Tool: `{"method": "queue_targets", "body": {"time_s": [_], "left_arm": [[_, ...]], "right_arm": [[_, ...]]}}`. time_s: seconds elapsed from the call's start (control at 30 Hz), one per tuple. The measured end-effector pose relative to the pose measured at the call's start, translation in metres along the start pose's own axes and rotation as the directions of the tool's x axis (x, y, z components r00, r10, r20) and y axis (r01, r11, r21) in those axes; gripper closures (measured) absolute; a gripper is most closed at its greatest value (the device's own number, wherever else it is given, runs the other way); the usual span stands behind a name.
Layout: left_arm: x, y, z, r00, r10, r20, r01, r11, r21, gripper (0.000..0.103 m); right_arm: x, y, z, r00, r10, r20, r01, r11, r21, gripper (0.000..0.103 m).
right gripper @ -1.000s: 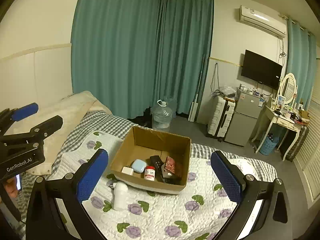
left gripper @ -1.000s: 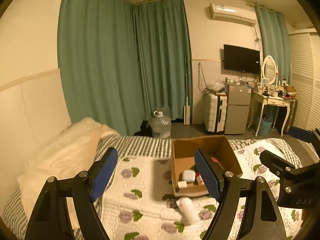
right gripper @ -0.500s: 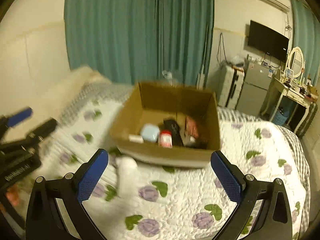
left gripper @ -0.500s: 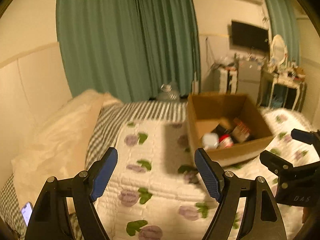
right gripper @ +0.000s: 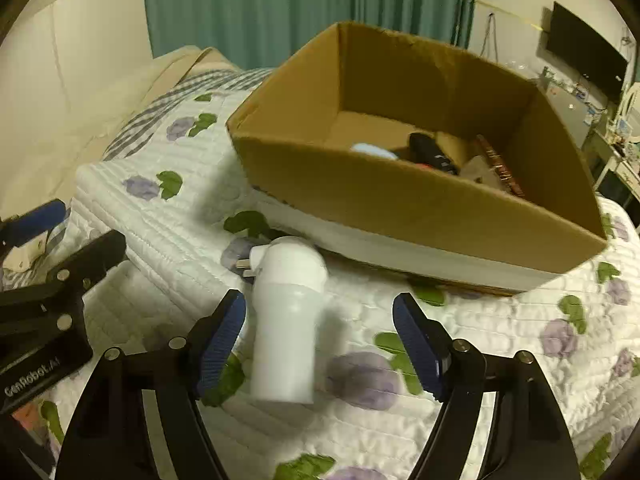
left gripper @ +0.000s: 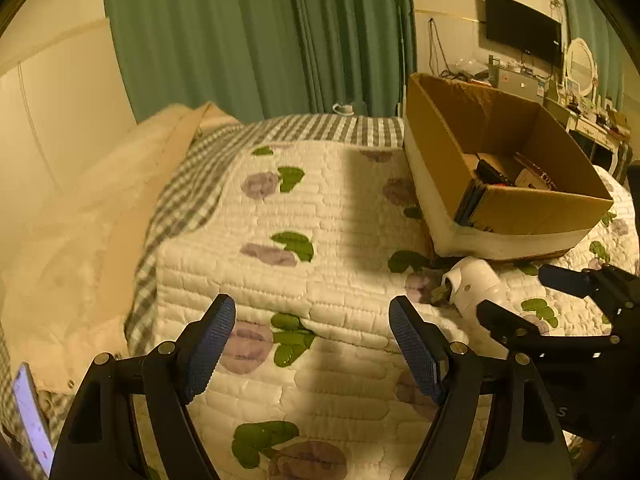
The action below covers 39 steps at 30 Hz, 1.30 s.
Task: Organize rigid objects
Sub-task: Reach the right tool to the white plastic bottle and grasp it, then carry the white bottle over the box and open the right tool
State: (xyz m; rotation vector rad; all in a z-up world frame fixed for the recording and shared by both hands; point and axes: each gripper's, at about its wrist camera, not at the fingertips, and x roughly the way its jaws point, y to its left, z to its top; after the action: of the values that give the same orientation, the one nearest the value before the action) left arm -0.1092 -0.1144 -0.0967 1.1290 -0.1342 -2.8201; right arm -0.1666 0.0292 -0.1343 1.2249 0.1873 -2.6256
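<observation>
A white plug-in device [right gripper: 286,320] with metal prongs lies on the floral quilt in front of the cardboard box [right gripper: 400,200]. My right gripper [right gripper: 320,344] is open, its jaws on either side of the device's lower part, not touching it. The device also shows in the left wrist view [left gripper: 476,284], partly hidden behind the right gripper [left gripper: 560,300]. My left gripper [left gripper: 312,352] is open and empty over bare quilt. The box [left gripper: 532,216] holds a light blue case [right gripper: 374,150], a black remote [right gripper: 430,154] and other small items.
A cream pillow [left gripper: 80,208] lies at the left by the headboard. A phone [left gripper: 32,420] rests at the lower left bed edge. Green curtains [left gripper: 260,40] hang behind the bed. A TV [left gripper: 520,32] and dresser stand far right.
Both grippers have dropped low and forward toward the quilt. The right gripper now straddles the white device. The box looms much closer.
</observation>
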Motion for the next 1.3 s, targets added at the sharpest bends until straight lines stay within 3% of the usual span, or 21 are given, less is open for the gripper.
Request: {"method": "queue_targets", "body": {"time_s": [0.07,0.33,0.6,0.87,1.3], "left_arm": [[0.003,0.000,-0.001,1.000,0.000,-0.002,0.000,1.000,-0.004,0.021],[0.005,0.000,-0.004,1.000,0.002,-0.019,-0.002,1.000,-0.005,0.021],[-0.005,0.001,-0.002,1.000,0.006,-0.021,-0.006,1.000,-0.013,0.021],[-0.044,0.004,0.013,0.999,-0.001,0.034,0.002,1.000,-0.028,0.021],[-0.102,-0.040,0.065,0.982,-0.057,0.178,0.051,0.998,0.033,0.021]], "right_arm": [[0.008,0.000,-0.001,1.000,0.014,-0.011,-0.013,1.000,0.009,0.028],[0.028,0.001,-0.002,0.995,0.077,-0.064,-0.075,0.997,0.029,0.060],[-0.001,-0.002,-0.009,0.998,0.059,-0.003,-0.059,0.998,0.018,0.060],[-0.043,-0.008,-0.012,0.999,0.033,0.043,-0.034,0.999,0.022,0.060],[-0.150,-0.051,0.040,0.967,-0.005,0.257,-0.008,0.999,0.050,0.060]]}}
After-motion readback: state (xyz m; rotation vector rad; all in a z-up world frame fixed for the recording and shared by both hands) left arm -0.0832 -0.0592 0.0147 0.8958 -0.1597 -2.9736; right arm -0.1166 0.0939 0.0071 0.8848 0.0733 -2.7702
